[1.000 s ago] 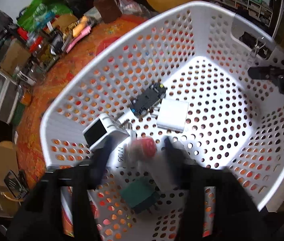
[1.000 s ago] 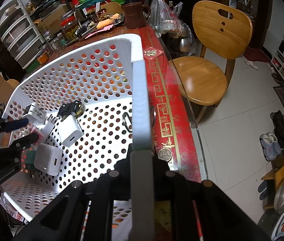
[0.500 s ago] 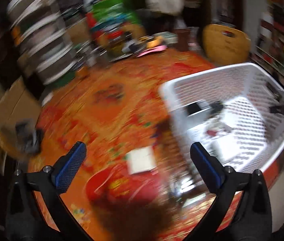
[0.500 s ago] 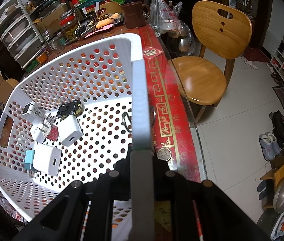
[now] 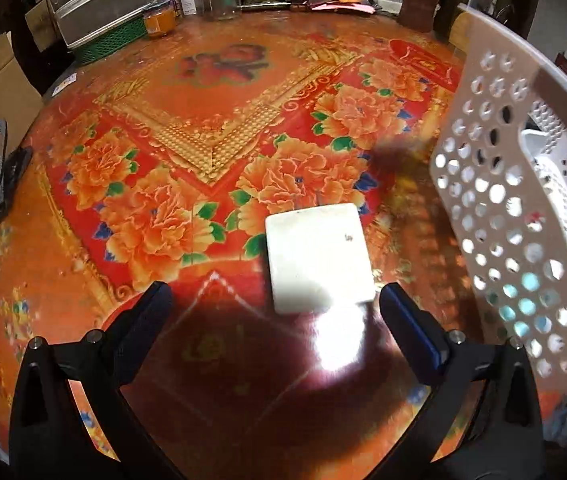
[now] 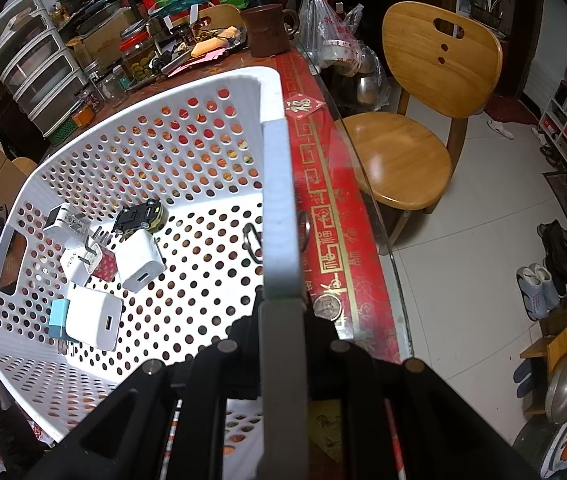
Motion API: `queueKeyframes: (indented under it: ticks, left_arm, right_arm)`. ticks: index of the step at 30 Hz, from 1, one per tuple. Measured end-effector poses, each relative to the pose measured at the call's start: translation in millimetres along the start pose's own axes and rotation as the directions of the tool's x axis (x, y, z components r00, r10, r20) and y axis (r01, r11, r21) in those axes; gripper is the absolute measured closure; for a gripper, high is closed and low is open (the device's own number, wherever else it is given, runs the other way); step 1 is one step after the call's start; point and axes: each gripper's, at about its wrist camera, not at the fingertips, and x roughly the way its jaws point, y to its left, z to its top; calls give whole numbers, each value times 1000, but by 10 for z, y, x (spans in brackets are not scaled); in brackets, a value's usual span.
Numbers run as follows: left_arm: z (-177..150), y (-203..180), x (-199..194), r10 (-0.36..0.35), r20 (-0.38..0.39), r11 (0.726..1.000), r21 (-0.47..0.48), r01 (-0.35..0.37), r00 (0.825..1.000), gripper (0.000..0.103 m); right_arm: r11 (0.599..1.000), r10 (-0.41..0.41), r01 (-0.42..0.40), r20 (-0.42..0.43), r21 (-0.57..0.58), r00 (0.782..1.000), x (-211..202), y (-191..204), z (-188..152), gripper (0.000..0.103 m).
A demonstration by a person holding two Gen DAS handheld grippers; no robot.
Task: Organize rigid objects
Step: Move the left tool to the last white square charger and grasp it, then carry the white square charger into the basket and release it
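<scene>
1. My left gripper (image 5: 275, 304) has its fingers wide apart with nothing between the pads, above the floral table (image 5: 203, 128).
2. A white block (image 5: 319, 258) lies flat on the table just ahead of them, beside the basket.
3. My right gripper (image 6: 282, 300) is clamped tight on the basket (image 6: 279, 184) rim.
4. Inside the basket lie white chargers (image 6: 139, 258), a toy car (image 6: 139, 216) and a teal block (image 6: 58, 318).
</scene>
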Motion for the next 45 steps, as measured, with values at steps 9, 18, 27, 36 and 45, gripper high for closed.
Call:
queueKeyframes:
  ticks: [9,18,27,36,45]
  left_arm:
    - [113,-26,95,-27,30,998,-50,28,999,28]
    - [44,96,-213,19,118,997,-78,-10,993,61]
    - [-51,250,-762,176,218,984,-65,-166,960,61]
    - [-13,46,-1428,211,331,975,-4,-223,920,60]
    - [245,-625,-1966,135,408,971,127,-203,903,60]
  right_arm:
    - [1000,-3,3,-1,-2,1000,4,15,-6,90]
    - [1000,-1,1,0,0,1000,1,19,-6,90]
    - [1000,2,-2,2,-5,1000,-3,26,6,90]
    - [1000,6,-6,3,-13,1000,1,28,5,90]
    - [1000,4,-4,4,-16,1000,-2,31,2,90]
